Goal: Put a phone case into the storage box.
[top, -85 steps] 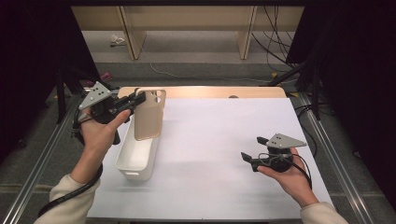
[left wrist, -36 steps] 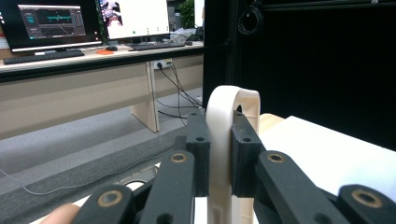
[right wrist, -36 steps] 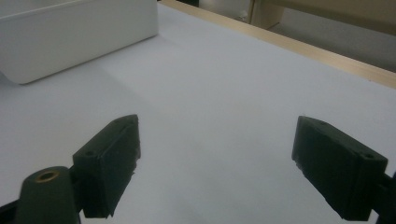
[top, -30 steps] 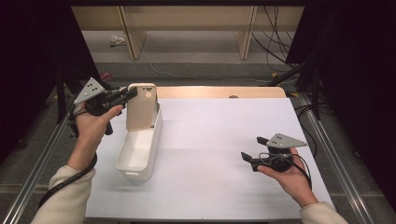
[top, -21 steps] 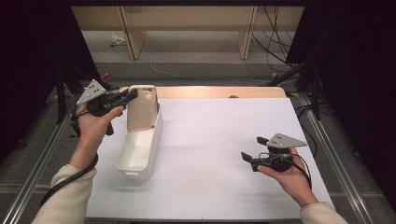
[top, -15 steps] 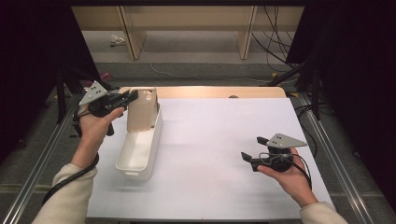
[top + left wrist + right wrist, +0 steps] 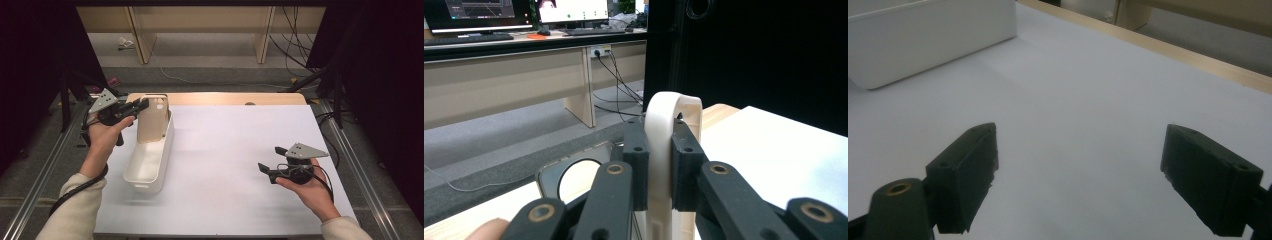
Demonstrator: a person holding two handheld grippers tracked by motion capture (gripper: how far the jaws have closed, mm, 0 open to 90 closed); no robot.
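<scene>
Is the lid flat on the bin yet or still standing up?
Standing up: the lid stands on end at the far end of the white bin, its edge clamped by the left gripper.

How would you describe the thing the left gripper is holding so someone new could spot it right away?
Start at the white-covered table and look to its left side, where a long white bin lies. At the bin's far end, the left gripper is clamped on a beige phone case standing upright. It is the tan, flat piece with a camera cutout near its top, unlike the white bin.
</scene>
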